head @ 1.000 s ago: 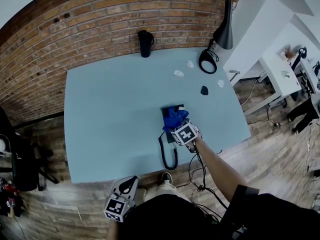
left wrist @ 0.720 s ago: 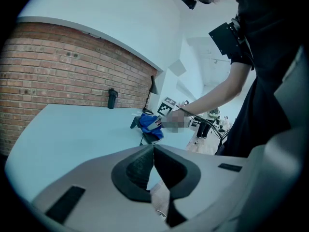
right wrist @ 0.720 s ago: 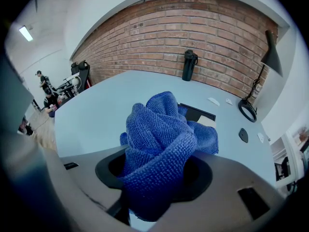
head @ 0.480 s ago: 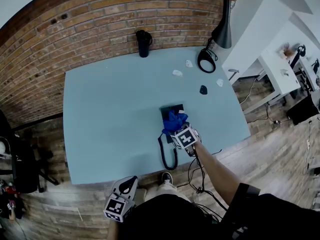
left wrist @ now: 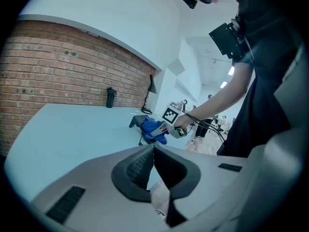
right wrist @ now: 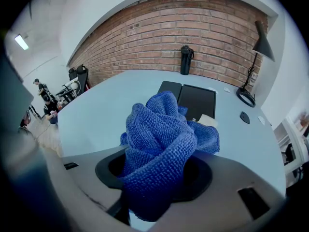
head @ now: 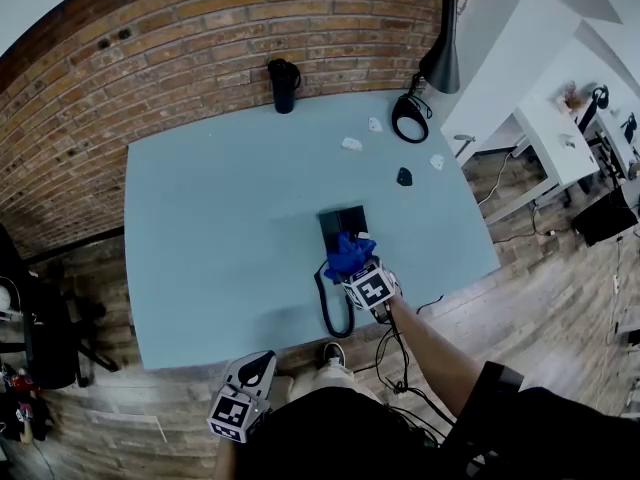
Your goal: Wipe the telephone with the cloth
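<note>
While the right tool (head: 356,268) is clamped on the blue cloth (head: 348,252), the cloth sits bunched at the 6 o'clock end of the telephone (head: 342,222). In the right gripper view the wad fills the whole gap between the jaws and bulges up past them, and the dark flat telephone body lies just beyond at 12 o'clock. From the head view the cloth looks to be resting on the telephone's near end, but that view is too small to confirm contact.

The telephone lies flat on the pale blue bench (head: 220,218), a little to the 3 o'clock side of centre. Its black cord (head: 334,313) loops from the 7 o'clock corner toward the near bench edge.

The left tool (head: 258,366) hangs off the bench past the near edge, at about 7 o'clock from the telephone and well apart from it. Its jaws are pressed together at the tips with nothing between them.

Other items:
- A dark flask (head: 283,85) stands upright at 12 o'clock against the brick wall (head: 200,38).
- A black lamp (head: 440,58) with a ring base (head: 408,118) is at the 1 o'clock corner.
- A small black object (head: 404,176) is at 2 o'clock from the telephone.
- Three white scraps (head: 351,144) lie nearby.
</note>
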